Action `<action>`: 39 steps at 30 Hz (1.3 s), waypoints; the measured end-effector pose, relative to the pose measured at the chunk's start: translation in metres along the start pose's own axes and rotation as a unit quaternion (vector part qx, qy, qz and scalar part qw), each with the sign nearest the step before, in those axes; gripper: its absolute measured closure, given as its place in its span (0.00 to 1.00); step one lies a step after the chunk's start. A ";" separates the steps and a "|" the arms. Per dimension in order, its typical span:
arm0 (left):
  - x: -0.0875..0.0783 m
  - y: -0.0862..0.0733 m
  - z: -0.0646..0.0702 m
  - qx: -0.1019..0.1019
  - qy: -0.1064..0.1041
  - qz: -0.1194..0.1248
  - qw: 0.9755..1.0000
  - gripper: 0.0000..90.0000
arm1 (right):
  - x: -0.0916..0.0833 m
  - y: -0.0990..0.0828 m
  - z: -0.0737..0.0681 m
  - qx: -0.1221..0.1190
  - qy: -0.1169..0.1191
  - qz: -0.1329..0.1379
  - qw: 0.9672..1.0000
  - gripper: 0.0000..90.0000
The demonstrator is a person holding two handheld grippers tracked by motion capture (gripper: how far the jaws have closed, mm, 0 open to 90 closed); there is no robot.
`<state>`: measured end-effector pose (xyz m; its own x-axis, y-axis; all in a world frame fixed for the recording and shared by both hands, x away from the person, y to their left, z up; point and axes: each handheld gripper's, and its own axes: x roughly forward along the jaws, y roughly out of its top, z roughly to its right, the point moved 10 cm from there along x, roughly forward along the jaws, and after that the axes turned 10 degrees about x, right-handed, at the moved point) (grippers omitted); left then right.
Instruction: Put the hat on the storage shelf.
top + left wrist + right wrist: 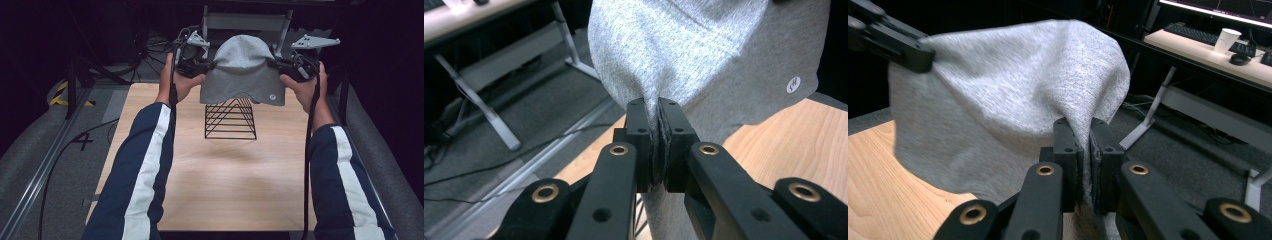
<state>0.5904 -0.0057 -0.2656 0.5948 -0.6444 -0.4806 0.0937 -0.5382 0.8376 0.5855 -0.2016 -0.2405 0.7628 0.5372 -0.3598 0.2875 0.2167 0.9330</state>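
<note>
The cloth (243, 70) is clamped at either edge by left tool (196, 64) and right tool (290, 66), stretched for draping over the rack (230, 119).

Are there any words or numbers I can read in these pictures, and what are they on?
"4" – painted in black on the grey floor left of the table.
A small round white badge sits on the grey garment; its mark is too small to read.
The monitor behind shows lines too blurred to read.

left hand-held gripper (204, 64) clamped, right hand-held gripper (278, 64) clamped, raised
</note>
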 end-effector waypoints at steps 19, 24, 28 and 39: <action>-0.019 -0.009 0.009 -0.001 -0.024 0.031 0.999 0.95 | 0.000 -0.022 -0.011 -0.004 0.035 -0.008 0.999 0.94; -0.021 -0.014 0.018 0.002 -0.037 0.033 0.999 0.95 | -0.006 -0.025 -0.017 -0.008 0.039 -0.006 0.999 0.94; -0.016 -0.021 0.022 0.001 -0.041 0.030 0.999 0.95 | -0.005 -0.030 -0.017 -0.008 0.040 -0.010 0.999 0.94; 0.002 -0.050 0.028 -0.003 -0.046 -0.001 0.999 0.95 | 0.008 -0.061 -0.019 -0.015 0.041 -0.038 0.998 0.94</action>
<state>0.5649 0.0048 -0.3158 0.5184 -0.6914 -0.5033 0.0987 -0.5362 0.8383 0.5633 -0.1949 -0.3002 0.6888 0.5828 -0.4311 0.3254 0.2829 0.9023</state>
